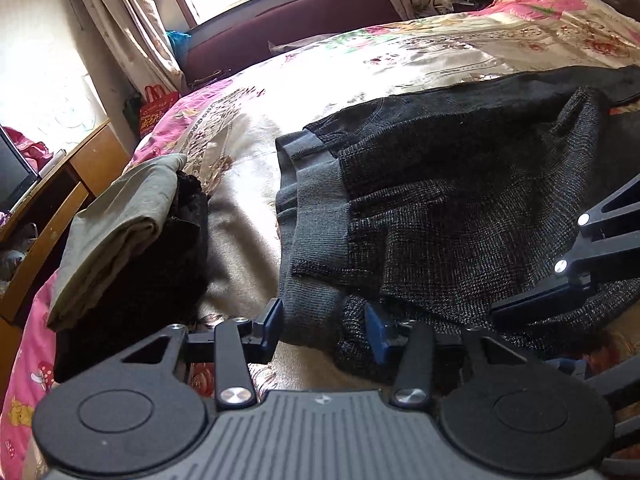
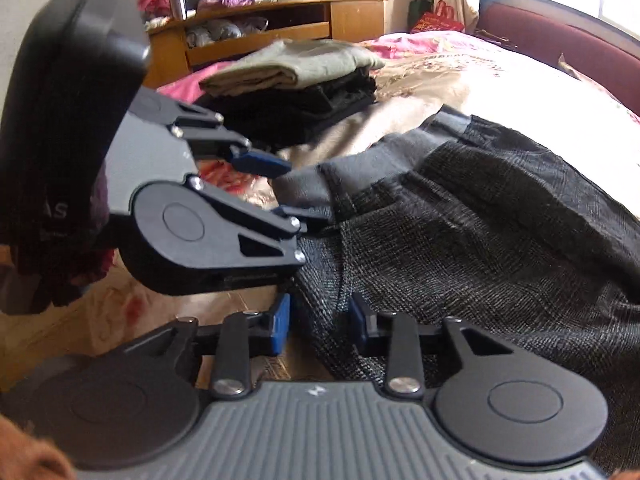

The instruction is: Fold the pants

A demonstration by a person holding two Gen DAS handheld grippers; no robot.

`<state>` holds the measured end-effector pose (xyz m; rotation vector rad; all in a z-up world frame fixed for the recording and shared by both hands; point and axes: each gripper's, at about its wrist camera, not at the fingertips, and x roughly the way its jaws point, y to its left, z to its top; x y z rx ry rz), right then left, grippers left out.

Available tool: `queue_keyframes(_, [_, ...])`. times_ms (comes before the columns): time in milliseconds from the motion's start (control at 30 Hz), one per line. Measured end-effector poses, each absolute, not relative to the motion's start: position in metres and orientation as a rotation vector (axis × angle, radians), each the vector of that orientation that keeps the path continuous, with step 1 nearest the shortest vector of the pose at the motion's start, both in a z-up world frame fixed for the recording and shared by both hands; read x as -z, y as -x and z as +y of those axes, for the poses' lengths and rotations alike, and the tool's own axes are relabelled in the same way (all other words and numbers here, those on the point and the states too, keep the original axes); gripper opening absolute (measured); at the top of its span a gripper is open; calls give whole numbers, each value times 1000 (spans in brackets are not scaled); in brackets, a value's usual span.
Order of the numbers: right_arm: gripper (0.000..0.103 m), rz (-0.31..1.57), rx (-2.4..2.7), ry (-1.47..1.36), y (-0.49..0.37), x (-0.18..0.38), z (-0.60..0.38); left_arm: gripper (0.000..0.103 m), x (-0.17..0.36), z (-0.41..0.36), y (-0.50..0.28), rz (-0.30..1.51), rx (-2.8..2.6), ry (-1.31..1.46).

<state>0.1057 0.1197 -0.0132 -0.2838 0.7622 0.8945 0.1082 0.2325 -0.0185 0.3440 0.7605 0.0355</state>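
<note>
Dark grey checked pants with a ribbed grey waistband lie bunched on the bed. My left gripper is shut on the waistband's near corner, with cloth filling the gap between its blue pads. In the right wrist view the pants spread to the right, and my right gripper is shut on their near edge a little further along. The left gripper shows there at the left, its fingers around the waistband. One of the right gripper's fingers rests on the cloth at the right edge of the left wrist view.
A stack of folded clothes, olive on black, sits on the floral quilt left of the pants, and shows again as the stack. A wooden desk with a monitor stands beyond the bed's edge. A maroon headboard runs under the window.
</note>
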Motion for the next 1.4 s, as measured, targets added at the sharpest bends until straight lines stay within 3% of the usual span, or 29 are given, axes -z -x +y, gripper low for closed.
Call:
queue_keyframes(333, [39,768,-488,-8,-117,-9,-48,61,-7,172,-90,660,53,-362])
queue_keyframes(567, [39,796,91,-187,-129,12,-249,61,5,55,-116,652,320,-316])
queue_keyframes(700, [45,757,328,-338,-133,18,-343,61,16,-22,-137,681,481,-293])
queue_keyframes(800, [40,753,392,-478,-135,33,-404,61,26,-79,-152,692,585,-309])
queue_keyframes(1067, [38,700,448,-673,-159,43,-467,61,38,-165,-182,746,728,-318])
queue_keyframes(1100, [27,703,459,-667,-164,43,-470,61,39,-171,-187,756,731,-316])
queue_keyframes(1133, [5,708,468,-653,-167,41,-471,61,39,-175,-190,764,733,-315])
queue_keyframes(1400, [3,674,504,-685,-130,14,-490,62,39,-196,-201,802,775,-282])
